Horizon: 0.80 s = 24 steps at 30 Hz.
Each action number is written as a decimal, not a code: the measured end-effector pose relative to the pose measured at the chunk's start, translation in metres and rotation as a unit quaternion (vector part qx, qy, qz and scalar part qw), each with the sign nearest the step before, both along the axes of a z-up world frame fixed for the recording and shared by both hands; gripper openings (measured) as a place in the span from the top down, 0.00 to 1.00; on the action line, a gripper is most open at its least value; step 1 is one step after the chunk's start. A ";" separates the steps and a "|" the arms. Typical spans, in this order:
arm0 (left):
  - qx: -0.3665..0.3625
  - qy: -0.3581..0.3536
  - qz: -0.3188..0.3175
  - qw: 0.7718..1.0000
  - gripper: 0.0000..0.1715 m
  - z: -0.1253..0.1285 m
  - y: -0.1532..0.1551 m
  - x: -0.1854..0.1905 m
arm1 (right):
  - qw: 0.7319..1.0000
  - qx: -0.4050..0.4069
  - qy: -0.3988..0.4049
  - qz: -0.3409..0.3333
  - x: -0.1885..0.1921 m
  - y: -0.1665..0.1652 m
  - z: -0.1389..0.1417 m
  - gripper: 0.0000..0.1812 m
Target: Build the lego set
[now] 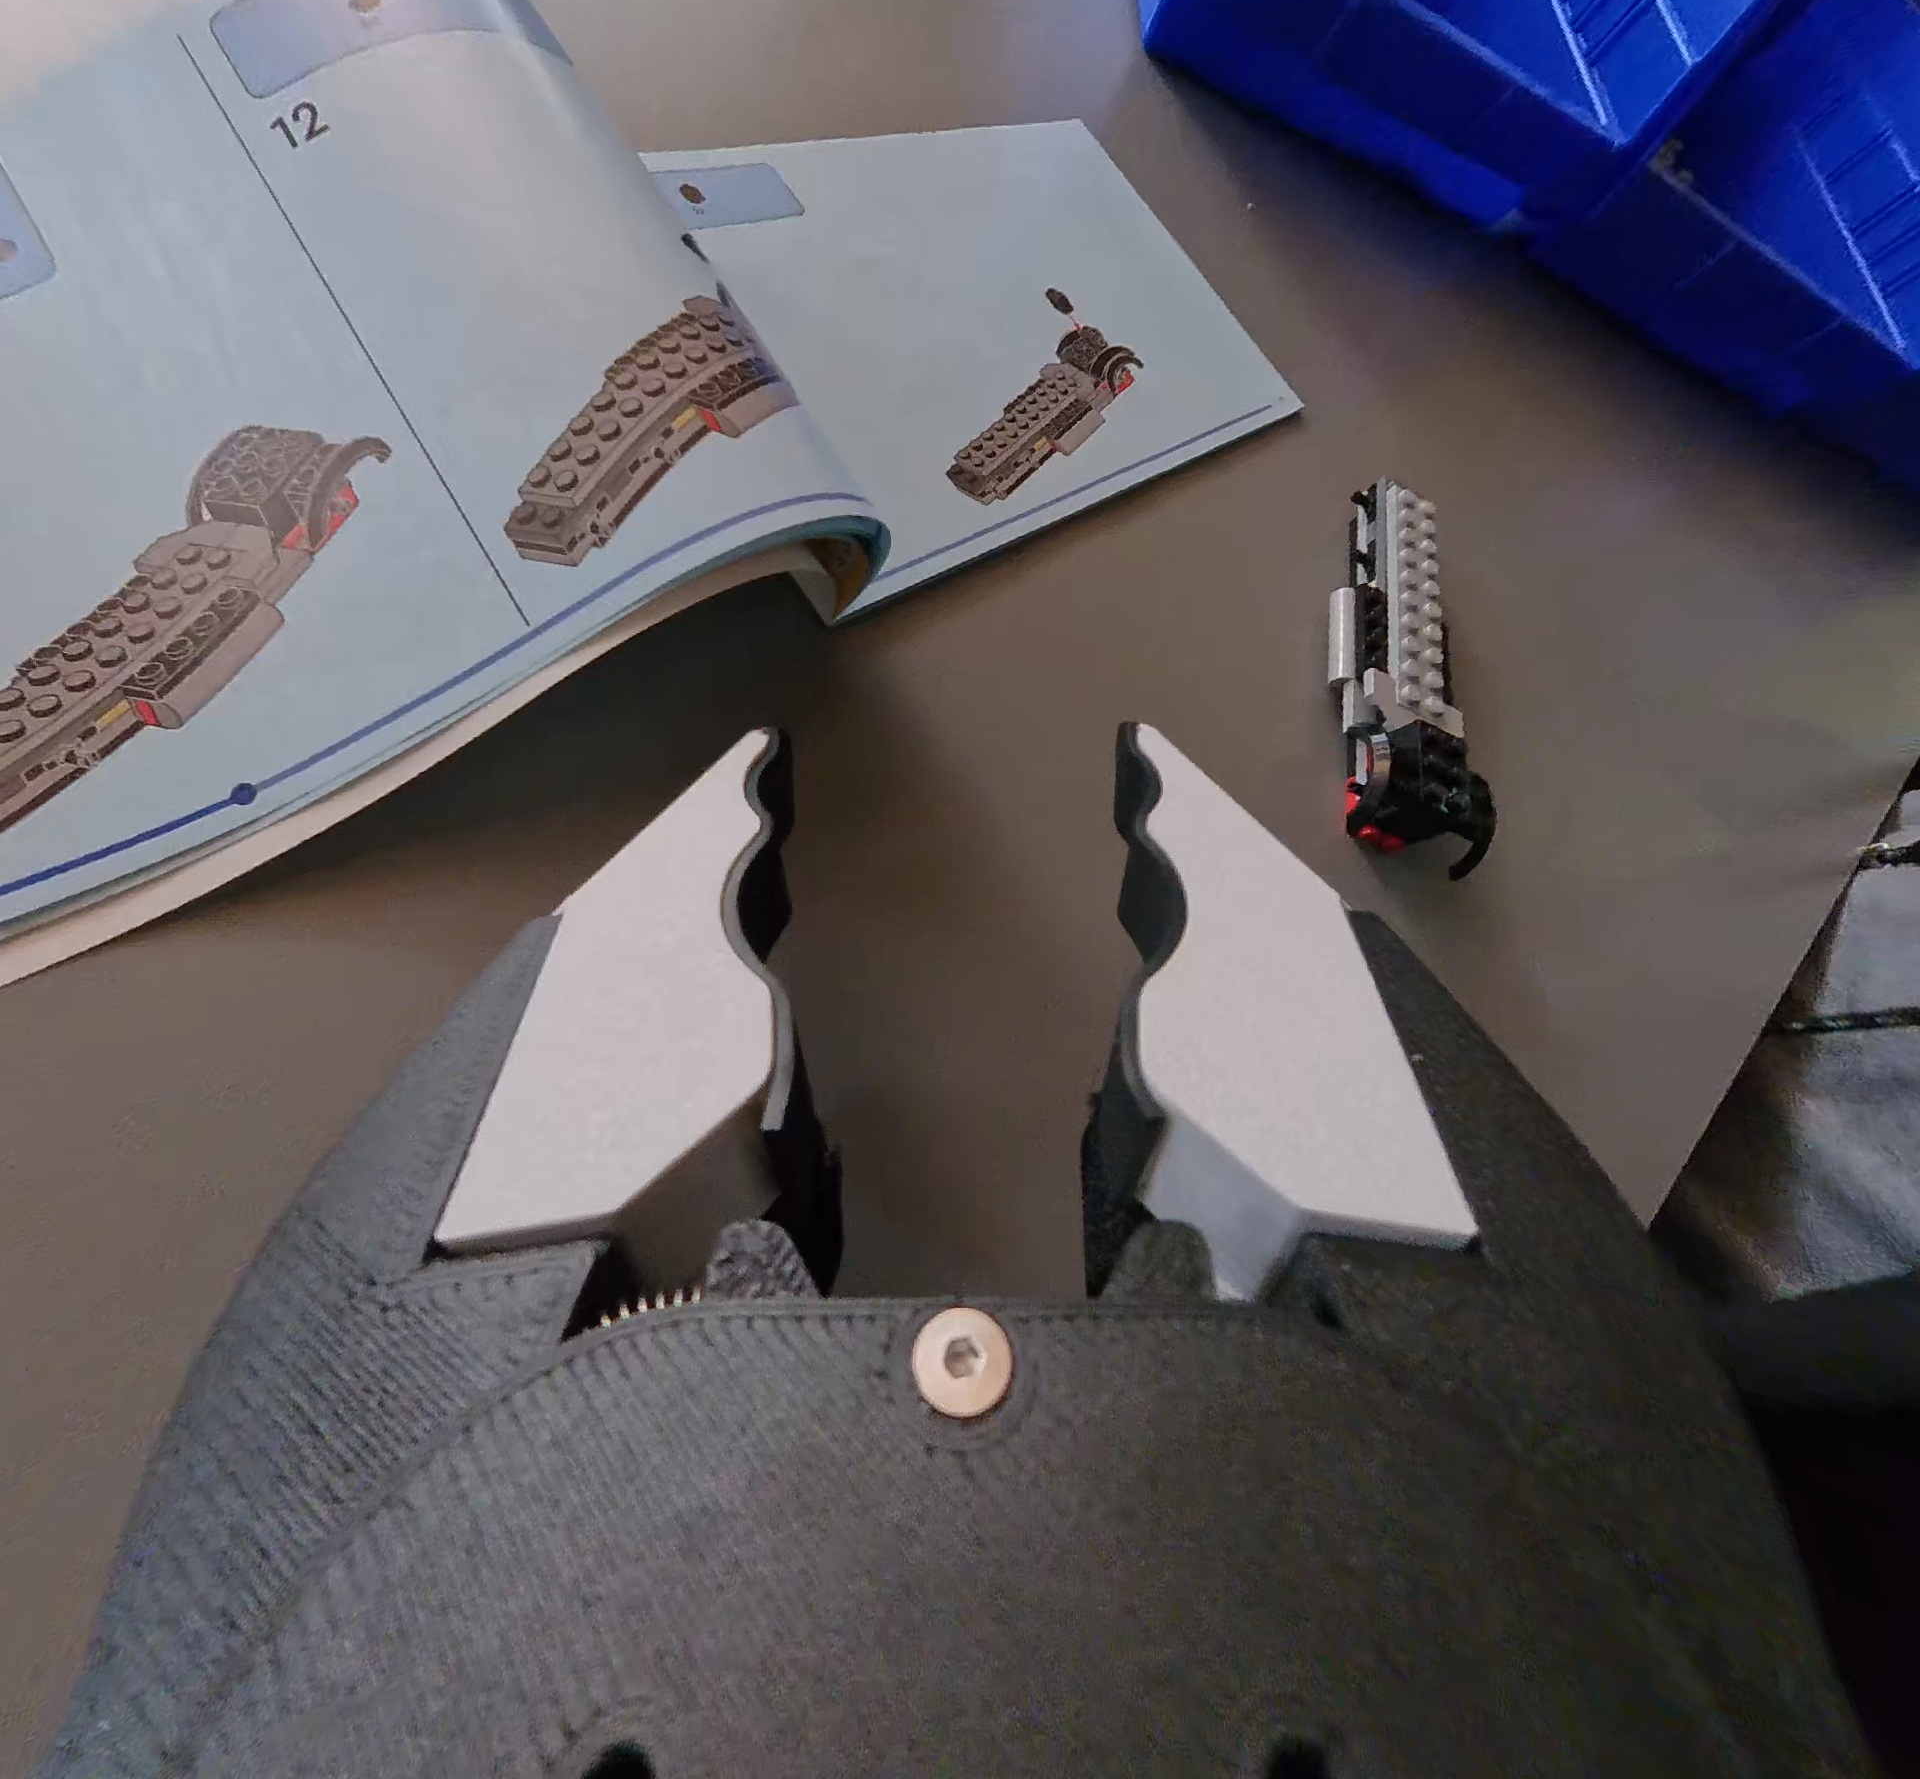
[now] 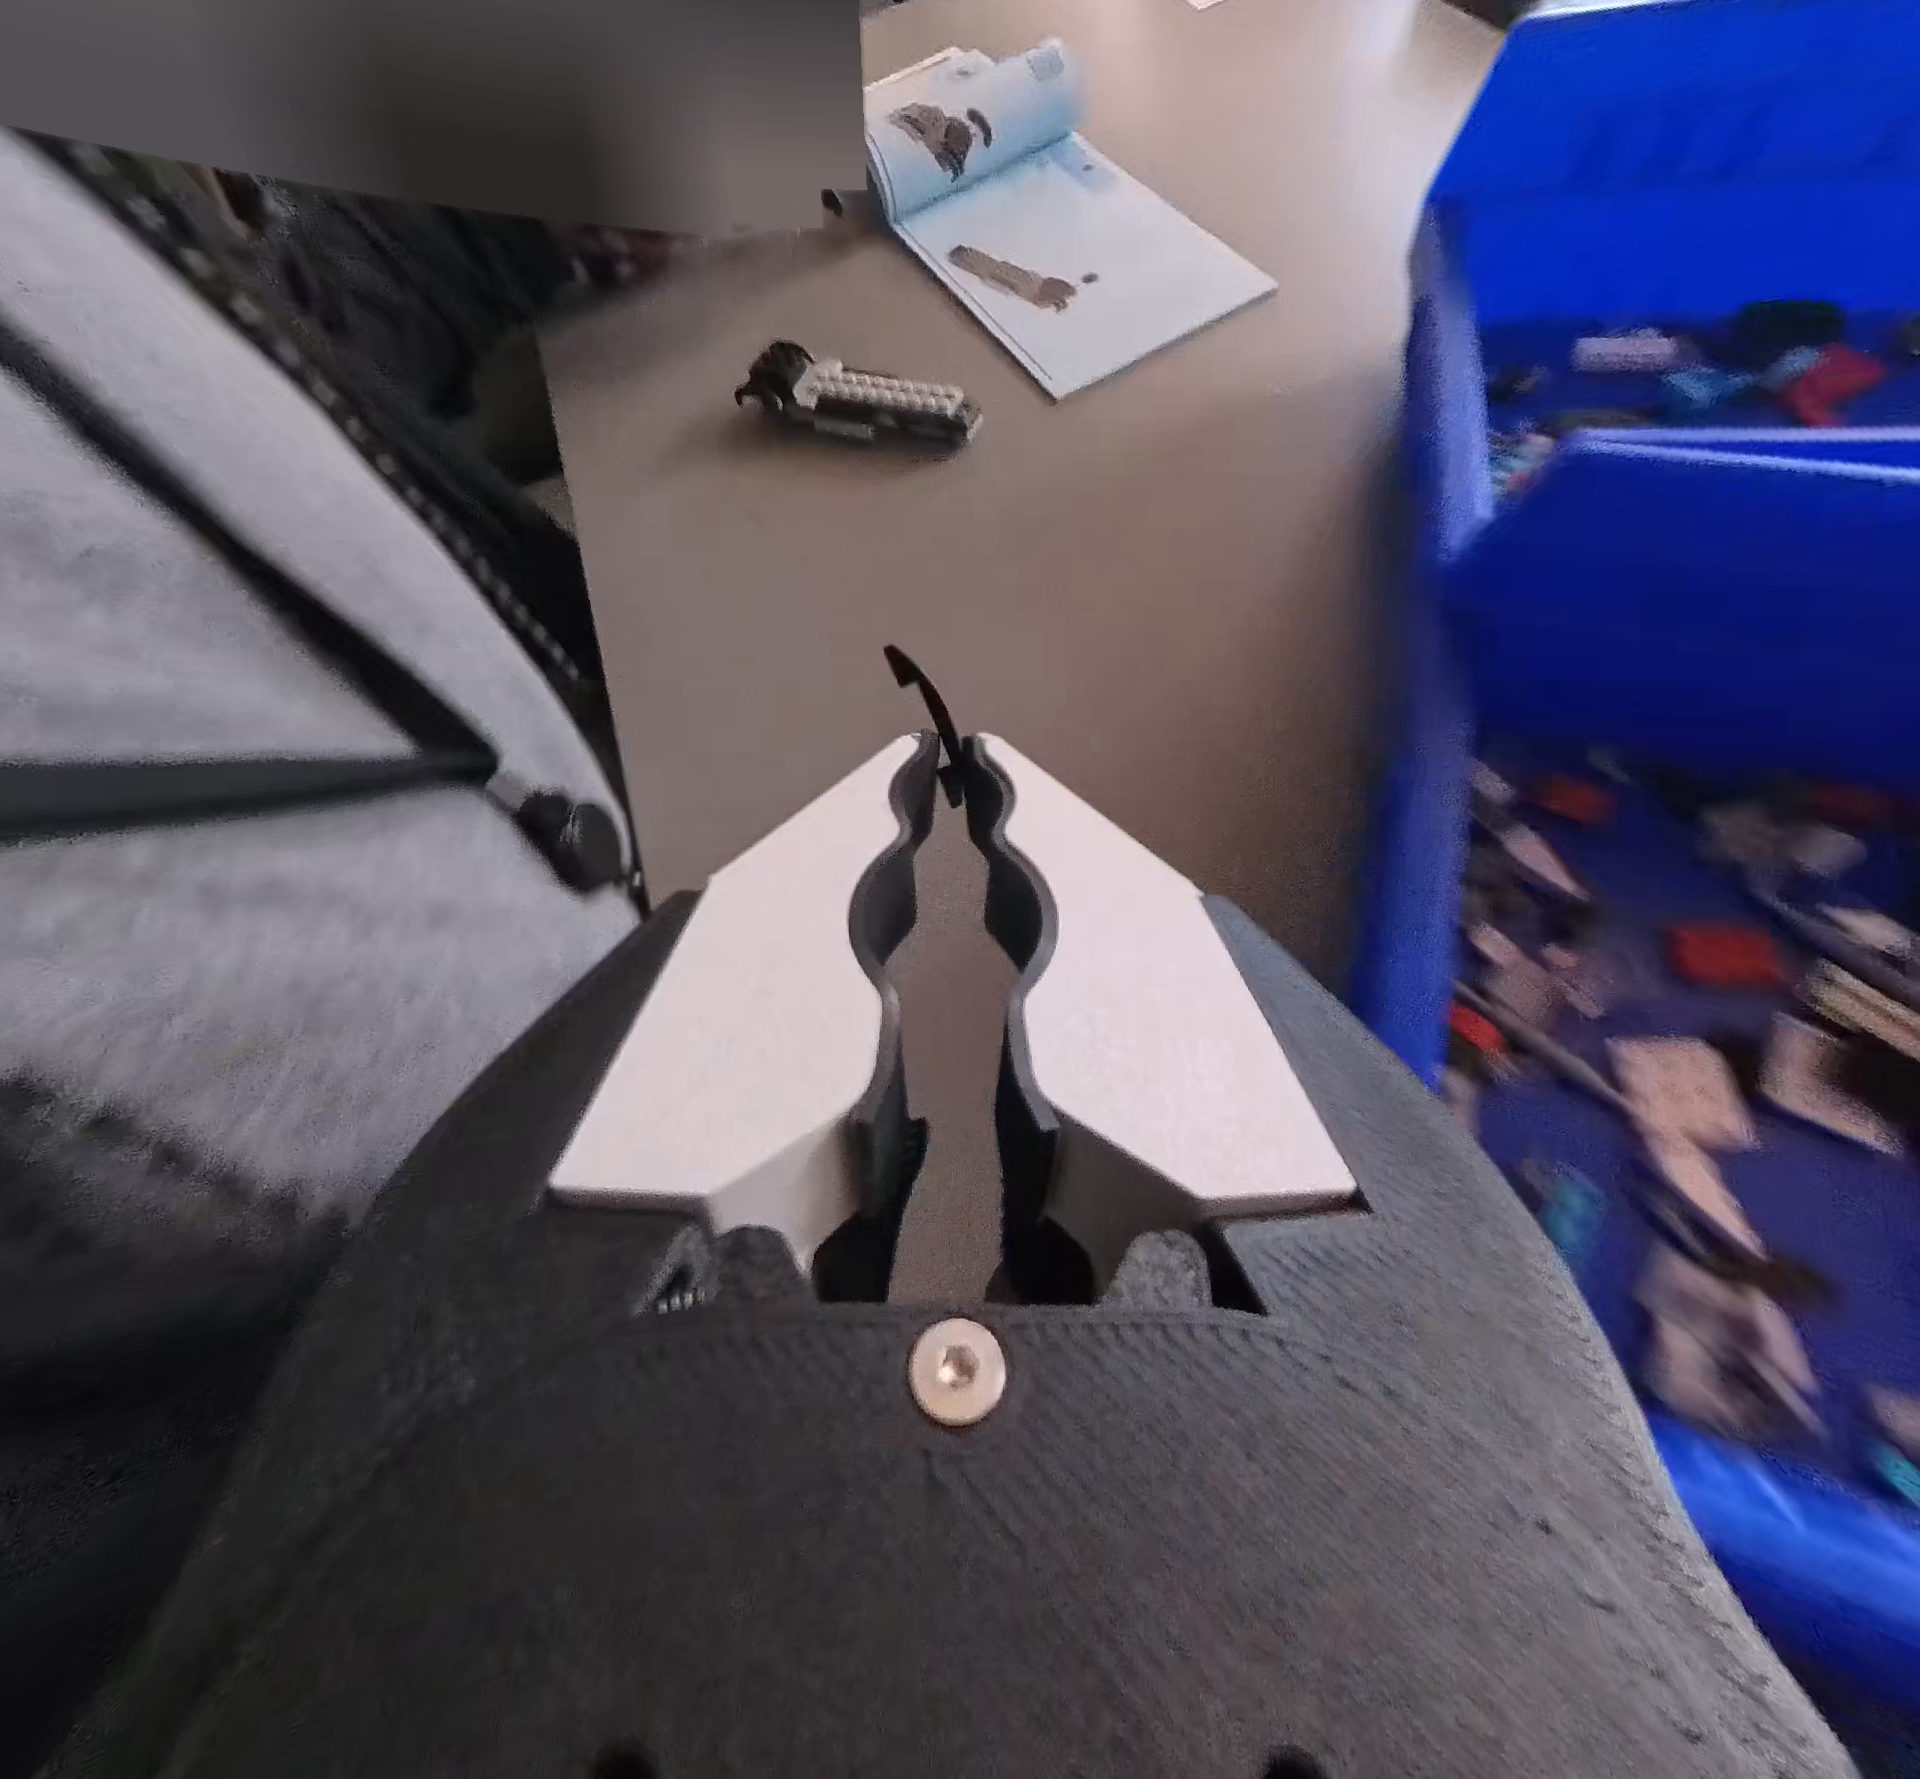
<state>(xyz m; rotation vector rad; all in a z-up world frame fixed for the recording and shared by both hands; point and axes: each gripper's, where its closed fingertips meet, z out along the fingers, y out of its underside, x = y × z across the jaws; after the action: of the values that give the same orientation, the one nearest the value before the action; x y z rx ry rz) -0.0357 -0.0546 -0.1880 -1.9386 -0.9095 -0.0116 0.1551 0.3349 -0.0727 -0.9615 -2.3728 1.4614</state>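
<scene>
Build under way: the right gripper [image 2: 943, 742] pinches a thin curved black piece [image 2: 928, 703], the left gripper [image 1: 951, 742] gapes empty. Ahead on the counter [image 1: 1039, 586], the partial grey-and-black model [image 1: 1397, 659] awaits further pieces; beyond, the open instruction booklet [image 1: 520, 327] and blue parts bins [image 1: 1558, 67].

the open booklet [image 1: 416, 399] lies on the worktop [image 1: 987, 649], left of the part-built model [image 1: 1397, 680], which lies well apart from it near the worktop's edge. the bins [image 1: 1621, 98] stand behind the model to the right, with loose pieces [image 2: 1662, 1002] in them.
</scene>
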 end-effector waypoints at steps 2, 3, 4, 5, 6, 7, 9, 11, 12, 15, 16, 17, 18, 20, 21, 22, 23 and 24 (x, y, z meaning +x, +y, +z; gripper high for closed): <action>-0.003 0.000 -0.001 1.000 0.64 -0.001 0.000 0.001 | 1.000 -0.018 -0.015 0.000 -0.019 -0.043 -0.025 0.96; -0.004 -0.001 0.000 1.000 0.64 -0.001 0.000 0.001 | 0.999 -0.023 -0.025 -0.001 -0.029 -0.062 -0.038 0.96; -0.003 -0.001 0.000 1.000 0.64 -0.001 0.000 0.001 | 0.999 -0.027 -0.032 -0.003 -0.039 -0.080 -0.050 0.96; 0.000 -0.001 -0.001 1.000 0.64 0.000 -0.001 0.001 | 0.999 -0.029 -0.041 -0.001 -0.048 -0.097 -0.062 0.95; 0.003 -0.002 -0.001 1.000 0.64 0.000 -0.001 0.002 | 0.998 -0.028 -0.052 0.001 -0.056 -0.111 -0.073 0.95; 0.007 -0.002 -0.002 1.000 0.64 0.001 -0.001 0.002 | 0.998 -0.027 -0.061 0.003 -0.062 -0.123 -0.082 0.95; 0.016 -0.005 -0.002 1.000 0.64 0.003 -0.001 0.002 | 0.997 -0.019 -0.074 0.003 -0.071 -0.137 -0.097 0.93; 0.022 -0.007 -0.004 1.000 0.64 0.004 -0.002 0.003 | 0.997 0.004 -0.076 0.000 -0.076 -0.139 -0.107 0.88; 0.023 -0.007 -0.006 1.000 0.64 0.004 -0.001 0.004 | 0.997 0.012 -0.074 -0.002 -0.077 -0.138 -0.109 0.85; 0.026 -0.009 -0.009 1.000 0.64 0.004 -0.001 0.004 | 0.997 0.012 -0.070 -0.006 -0.071 -0.126 -0.098 0.82; 0.027 -0.009 -0.008 1.000 0.64 0.004 -0.001 0.004 | 0.998 0.016 -0.065 -0.007 -0.066 -0.116 -0.091 0.82; 0.028 -0.009 -0.008 1.000 0.64 0.005 -0.001 0.004 | 0.998 0.024 -0.060 -0.007 -0.058 -0.104 -0.082 0.82; 0.029 -0.008 -0.007 1.000 0.64 0.005 -0.002 0.004 | 0.998 0.035 -0.057 -0.008 -0.050 -0.087 -0.072 0.83; 0.030 -0.008 -0.006 0.999 0.64 0.005 -0.002 0.004 | 0.996 0.063 -0.053 -0.017 -0.031 -0.041 -0.049 0.84; 0.030 -0.009 -0.006 0.999 0.64 0.005 -0.002 0.004 | 0.995 0.086 -0.052 -0.026 -0.021 -0.012 -0.038 0.84; 0.031 -0.012 -0.007 0.999 0.64 0.005 -0.002 0.004 | 0.991 0.115 -0.054 -0.042 -0.012 0.022 -0.027 0.84; 0.031 -0.015 -0.008 0.999 0.64 0.004 -0.001 0.004 | 0.986 0.144 -0.059 -0.057 -0.002 0.057 -0.017 0.84; 0.032 -0.018 -0.011 0.999 0.64 0.004 -0.001 0.004 | 0.981 0.171 -0.069 -0.066 0.009 0.090 -0.009 0.85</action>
<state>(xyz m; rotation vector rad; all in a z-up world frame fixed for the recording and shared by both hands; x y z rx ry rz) -0.0314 -0.0558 -0.1840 -1.8936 -0.9015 -0.0873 0.1638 0.4250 -0.0818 -1.1309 -2.4870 0.9250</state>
